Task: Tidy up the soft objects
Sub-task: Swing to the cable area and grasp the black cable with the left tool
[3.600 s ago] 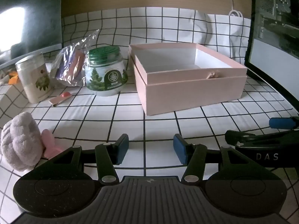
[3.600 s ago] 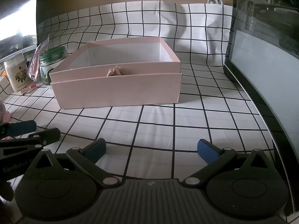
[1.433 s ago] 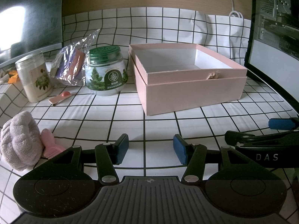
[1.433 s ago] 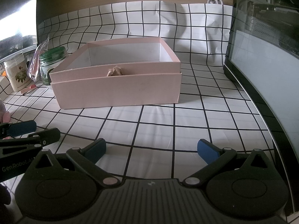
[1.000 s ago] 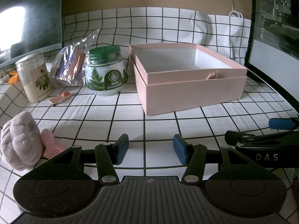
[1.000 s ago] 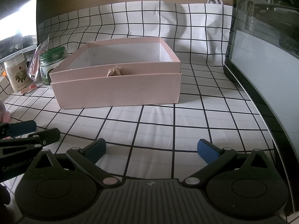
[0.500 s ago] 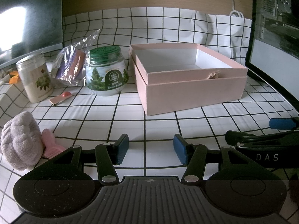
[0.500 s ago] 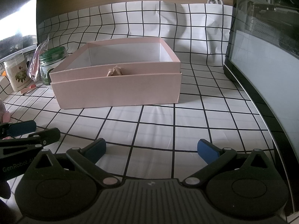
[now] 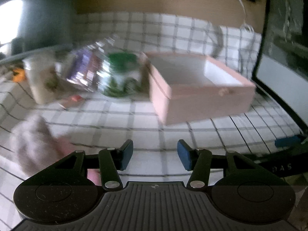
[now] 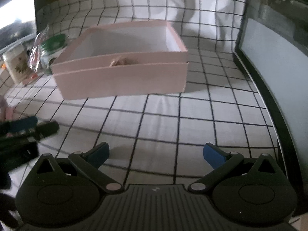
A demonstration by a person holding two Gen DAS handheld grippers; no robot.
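Note:
A fluffy pinkish-grey soft toy [image 9: 30, 142] with a pink part [image 9: 64, 146] lies on the checked cloth at the lower left of the blurred left wrist view, close to my left gripper's left finger. An open pink box [image 9: 200, 92] stands beyond; it also shows in the right wrist view [image 10: 123, 77], with a small tan bow [image 10: 117, 61] on its front rim. My left gripper [image 9: 155, 155] is open and empty above the cloth. My right gripper [image 10: 156, 153] is open wide and empty, in front of the box.
A green-lidded jar [image 9: 120, 75], a clear plastic bag [image 9: 86, 67], a white canister [image 9: 39, 80] and a small pink spoon [image 9: 71, 100] stand left of the box. A dark monitor [image 10: 273, 61] borders the right side. A checked cloth [image 10: 192, 115] covers the table.
Both grippers have started moving after holding still. The left view has swung left toward the soft toy and is blurred. The right gripper has risen and looks down more on the box.

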